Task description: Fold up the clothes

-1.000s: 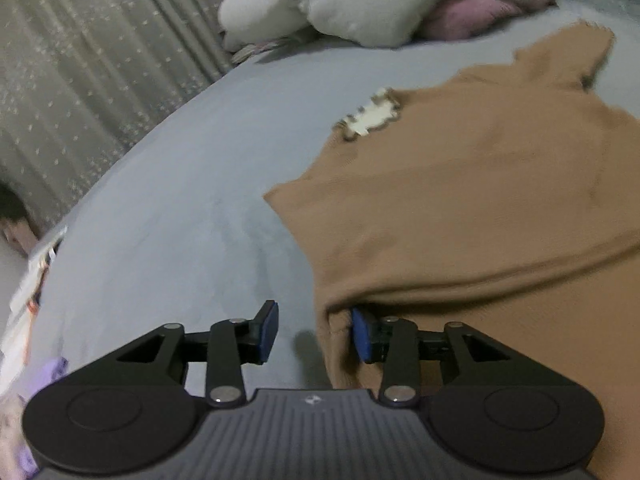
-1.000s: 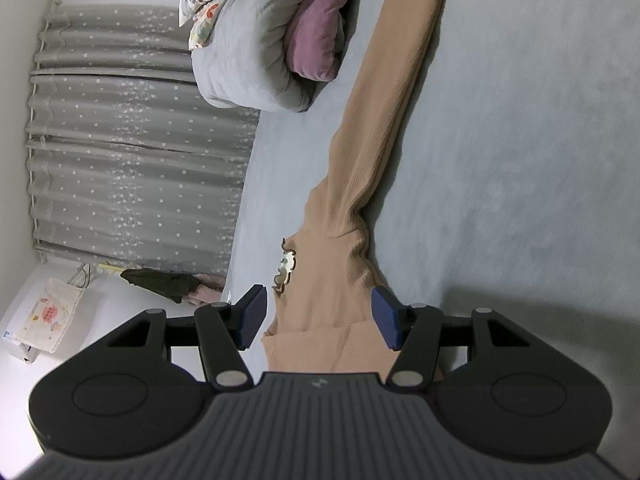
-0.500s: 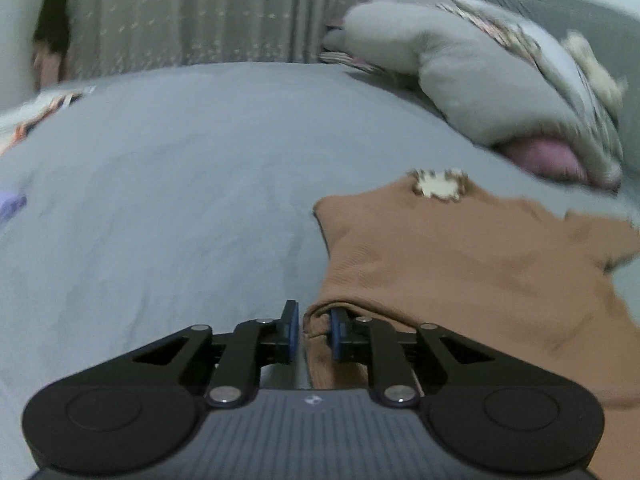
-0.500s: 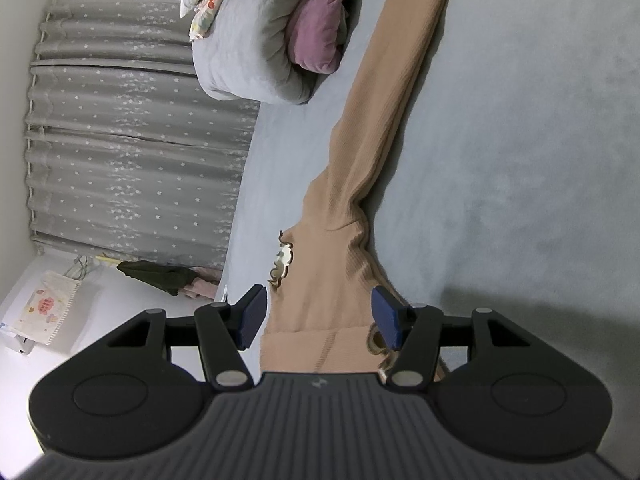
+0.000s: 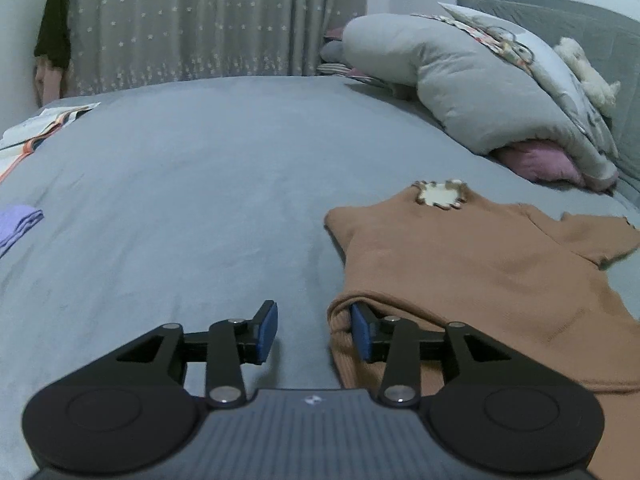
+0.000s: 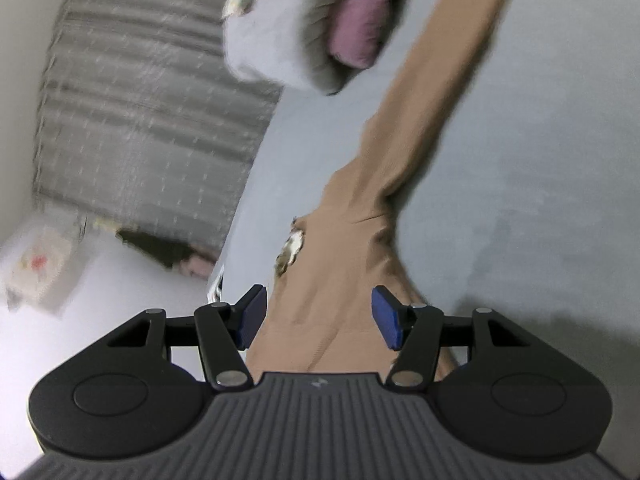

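Observation:
A brown knit sweater (image 5: 460, 264) with a cream patch (image 5: 440, 194) lies on the grey bed (image 5: 200, 180), its near edge folded over. My left gripper (image 5: 313, 316) is at that folded edge with its jaws opening. Its right finger sits tucked under the fold and its left finger hangs over bare sheet, so nothing is pinched. In the blurred, rolled right wrist view the sweater (image 6: 360, 200) runs away from me, one long sleeve (image 6: 440, 60) stretching towards the pillows. My right gripper (image 6: 318, 300) straddles the sweater's near end, its jaws widening, pads off the cloth.
A grey duvet heap (image 5: 460, 80) with a pink pillow (image 5: 536, 160) under it lies at the bed's far right. A folded purple cloth (image 5: 16, 228) is at the left edge, papers (image 5: 40, 120) beyond it. Dotted grey curtains (image 5: 200, 20) hang behind the bed.
The left gripper pinched the sweater's folded edge half a second ago and has let it go, rolling level and drawing left. The right gripper has rolled and lifted slightly, blurring its view.

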Tool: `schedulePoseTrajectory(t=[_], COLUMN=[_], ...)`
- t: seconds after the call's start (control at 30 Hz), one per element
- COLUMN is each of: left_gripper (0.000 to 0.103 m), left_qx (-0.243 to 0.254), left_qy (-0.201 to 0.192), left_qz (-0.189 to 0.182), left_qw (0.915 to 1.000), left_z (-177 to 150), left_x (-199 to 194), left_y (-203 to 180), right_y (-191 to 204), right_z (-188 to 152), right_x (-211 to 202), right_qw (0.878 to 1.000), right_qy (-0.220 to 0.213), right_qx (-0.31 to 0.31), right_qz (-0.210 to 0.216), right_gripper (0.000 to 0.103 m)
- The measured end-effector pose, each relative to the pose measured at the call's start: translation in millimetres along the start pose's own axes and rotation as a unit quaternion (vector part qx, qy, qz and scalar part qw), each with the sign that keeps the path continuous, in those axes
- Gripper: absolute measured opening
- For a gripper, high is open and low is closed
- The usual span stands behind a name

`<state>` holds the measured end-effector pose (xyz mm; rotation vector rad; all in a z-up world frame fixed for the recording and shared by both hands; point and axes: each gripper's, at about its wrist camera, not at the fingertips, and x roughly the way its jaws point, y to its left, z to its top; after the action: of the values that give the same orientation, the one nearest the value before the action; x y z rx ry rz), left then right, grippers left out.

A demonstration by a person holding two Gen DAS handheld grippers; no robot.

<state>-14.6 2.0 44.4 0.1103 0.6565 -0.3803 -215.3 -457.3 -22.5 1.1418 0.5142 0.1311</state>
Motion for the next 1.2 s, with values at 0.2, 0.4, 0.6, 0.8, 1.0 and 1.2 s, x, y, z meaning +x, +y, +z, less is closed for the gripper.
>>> schedulePoseTrajectory(t=[0.2, 0.4, 0.6, 0.8, 1.0, 1.2], left_gripper=[0.045, 0.057, 0.057, 0.040, 0.071, 0.074], left_qx=[-0.024, -0.015, -0.048, -0.086, -0.071, -0.105], left_qy=[-0.001, -0.037, 0.028, 0.063, 0.022, 0.021], left_qz=[0.029, -0.021, -0.028, 0.023, 0.096, 0.045], left_qw=[0.9993, 0.9990, 0.9981, 0.9940, 0.9926, 0.9933], left_z=[4, 25, 25, 13, 19, -15], left_x=[-21, -24, 39, 66, 24, -24], left_y=[24, -16, -67, -62, -74, -101], right_y=[11, 0, -3, -9, -43, -102], right_z=[-20, -13, -11, 6, 65, 137], right_x=[35, 28, 27, 14, -26, -72], right_qw=[0.991, 0.993, 0.990, 0.992, 0.994, 0.963], right_qy=[0.091, 0.074, 0.081, 0.072, -0.043, -0.205], right_qx=[-0.072, -0.045, -0.058, -0.049, 0.013, 0.083], right_qz=[-0.060, -0.086, -0.104, -0.088, -0.100, -0.153], right_gripper=[0.068, 0.067, 0.068, 0.069, 0.071, 0.074])
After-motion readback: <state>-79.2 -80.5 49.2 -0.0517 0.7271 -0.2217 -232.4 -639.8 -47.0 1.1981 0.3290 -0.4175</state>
